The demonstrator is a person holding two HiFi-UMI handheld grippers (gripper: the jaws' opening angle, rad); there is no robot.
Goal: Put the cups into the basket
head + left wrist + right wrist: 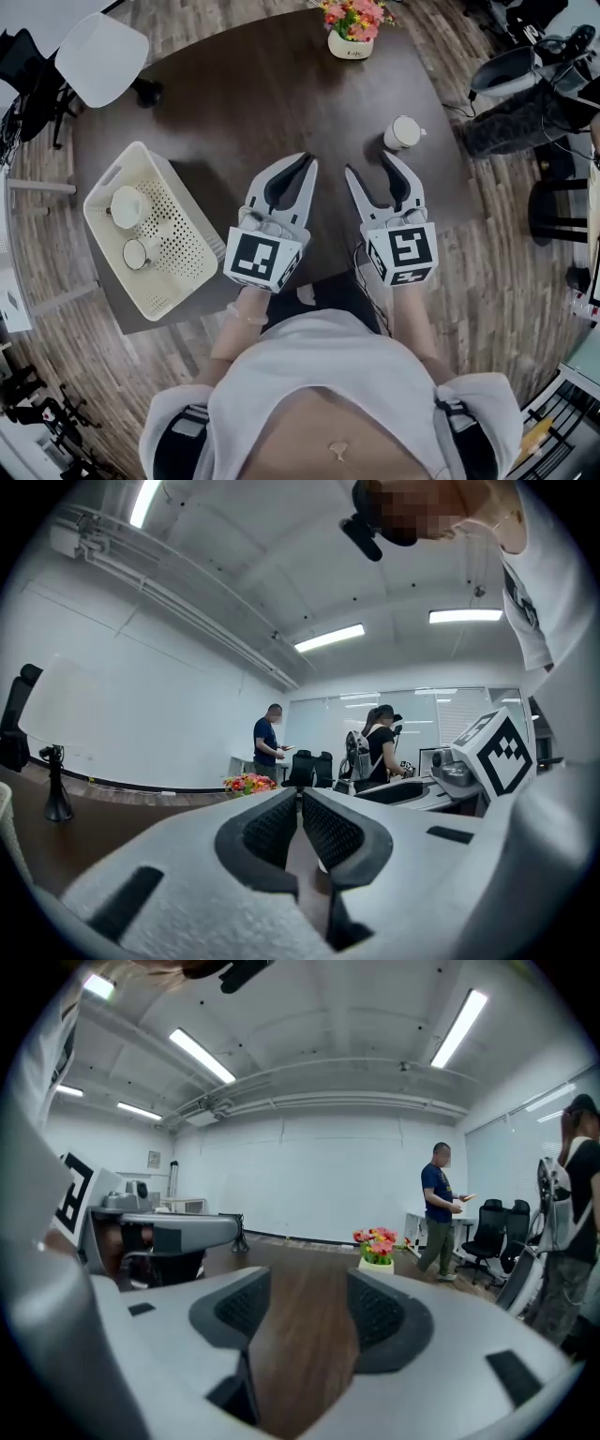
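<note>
In the white basket [187, 239] at the worktop's [262, 94] left lie a far cup [127, 206] and a near cup [139, 253]. A third cup [403, 132] stands at right, just beyond the right claw [369, 164], half open and empty. The left claw [307, 161] (close beside it) is closed on nothing.
</note>
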